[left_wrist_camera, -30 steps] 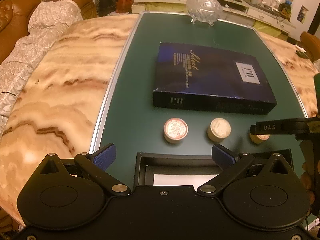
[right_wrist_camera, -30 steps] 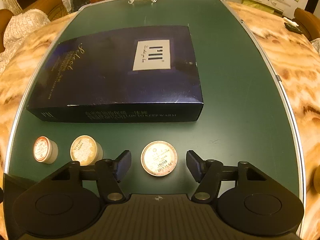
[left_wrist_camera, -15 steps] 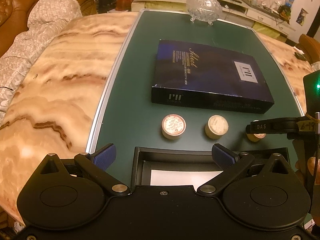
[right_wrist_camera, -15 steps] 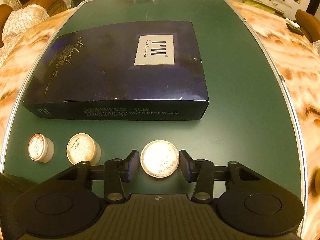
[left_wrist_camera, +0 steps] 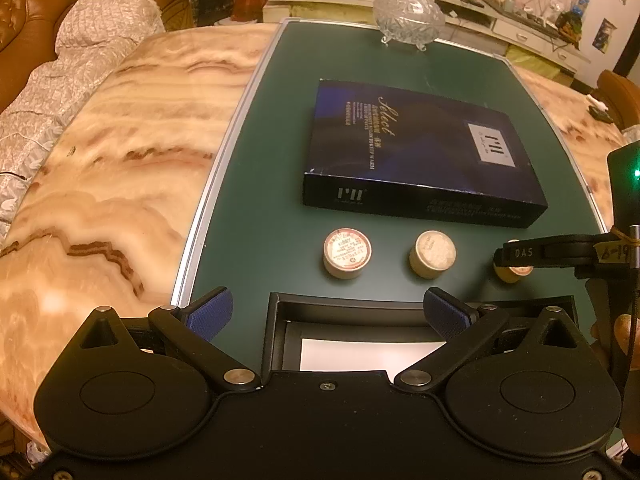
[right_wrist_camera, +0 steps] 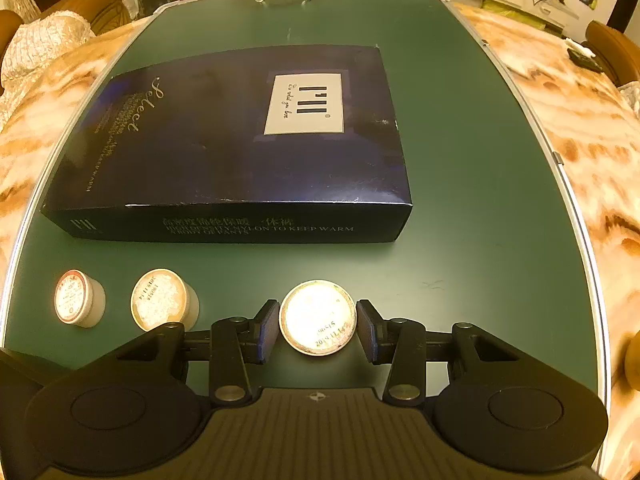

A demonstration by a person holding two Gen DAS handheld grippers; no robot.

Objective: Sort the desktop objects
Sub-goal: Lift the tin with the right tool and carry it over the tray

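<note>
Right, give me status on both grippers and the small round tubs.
Right gripper shut on rightmost small round cream tub. Left gripper open, empty, over black tray. Nothing in the way.

wrist views, steeply downward, sharing blue box (left_wrist_camera: 420, 152)

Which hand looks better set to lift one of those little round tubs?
The right. The right gripper is shut on the rightmost tub, pads against its sides. The left gripper stands open over the black tray, holding nothing.
</note>
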